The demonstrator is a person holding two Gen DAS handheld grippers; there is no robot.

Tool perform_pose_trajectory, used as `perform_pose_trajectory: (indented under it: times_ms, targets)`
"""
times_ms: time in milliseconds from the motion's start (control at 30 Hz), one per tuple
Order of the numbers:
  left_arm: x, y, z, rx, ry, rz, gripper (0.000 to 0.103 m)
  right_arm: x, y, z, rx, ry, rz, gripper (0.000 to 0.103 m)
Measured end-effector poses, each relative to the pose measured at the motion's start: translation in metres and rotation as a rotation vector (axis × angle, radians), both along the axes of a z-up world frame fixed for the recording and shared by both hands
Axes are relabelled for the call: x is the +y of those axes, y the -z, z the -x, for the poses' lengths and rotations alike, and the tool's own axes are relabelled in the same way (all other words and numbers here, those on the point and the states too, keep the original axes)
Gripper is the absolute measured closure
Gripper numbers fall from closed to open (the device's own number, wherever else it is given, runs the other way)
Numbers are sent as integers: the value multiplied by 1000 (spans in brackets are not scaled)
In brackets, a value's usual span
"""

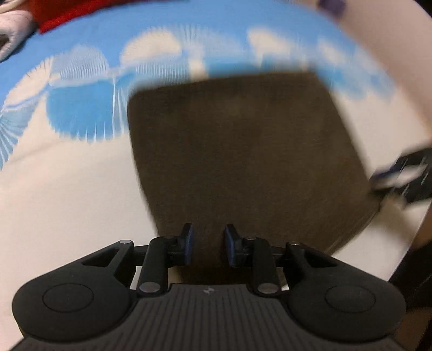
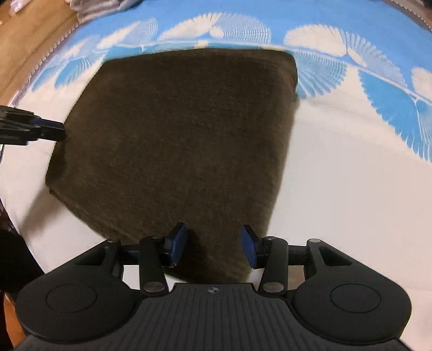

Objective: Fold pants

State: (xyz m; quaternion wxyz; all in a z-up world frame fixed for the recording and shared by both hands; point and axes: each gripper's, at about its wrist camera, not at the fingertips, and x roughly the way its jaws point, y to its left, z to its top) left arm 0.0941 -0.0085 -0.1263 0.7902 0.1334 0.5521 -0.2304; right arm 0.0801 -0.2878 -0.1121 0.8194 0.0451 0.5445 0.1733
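Observation:
The dark brown pants (image 1: 243, 151) lie folded into a compact rectangle on the blue and white bedspread (image 1: 67, 189). My left gripper (image 1: 209, 244) is open, its blue pads either side of the near edge of the pants, holding nothing. My right gripper (image 2: 213, 247) is open too, above the near edge of the pants (image 2: 178, 140), empty. The right gripper also shows at the right edge of the left wrist view (image 1: 402, 175). The left gripper also shows at the left edge of the right wrist view (image 2: 48, 129), beside the pants' corner.
A red cloth (image 1: 67, 13) and a pale fabric item (image 1: 13, 29) lie at the far left of the bed. A wooden floor (image 2: 27, 46) shows past the bed's left edge. The bed's edge drops off at lower right (image 1: 405, 256).

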Motion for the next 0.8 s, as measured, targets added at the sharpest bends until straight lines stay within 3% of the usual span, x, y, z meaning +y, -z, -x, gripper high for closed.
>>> perform_pose_trajectory:
  times_ms: [67,167,233,267,300,367,500,533,600,733,800]
  targets:
    - [-5,6,10,-24,36,-76,74,6,11,3,15,-30,87,49]
    - [-7,-21,24,-106,1,-85,62,-1,-8,6,-24,66,63,49]
    - [-5,-51,36,-201,-44,-45,34,-7,-32,13,-101,143,22,48]
    - [-4,-65,44,-248,-72,-24,27,-8,-45,19,-149,184,13,43]
    - [-2,-82,54,-307,-108,5,17,-10,-58,26,-200,227,13,31]
    - [0,-109,78,-401,-159,50,16,-10,-83,44,-297,318,20,15]
    - [-2,-142,126,-523,-256,127,0,-3,-110,89,-406,436,-41,7]
    - [-4,-142,136,-538,-295,133,0,2,-110,100,-420,439,-62,5]
    - [-5,-130,153,-530,-372,121,0,12,-99,123,-439,445,-80,3]
    - [-11,-95,156,-276,-447,130,0,30,-73,133,-307,500,-135,5]
    - [-14,-93,159,-294,-451,120,0,42,-65,130,-298,467,-93,5]
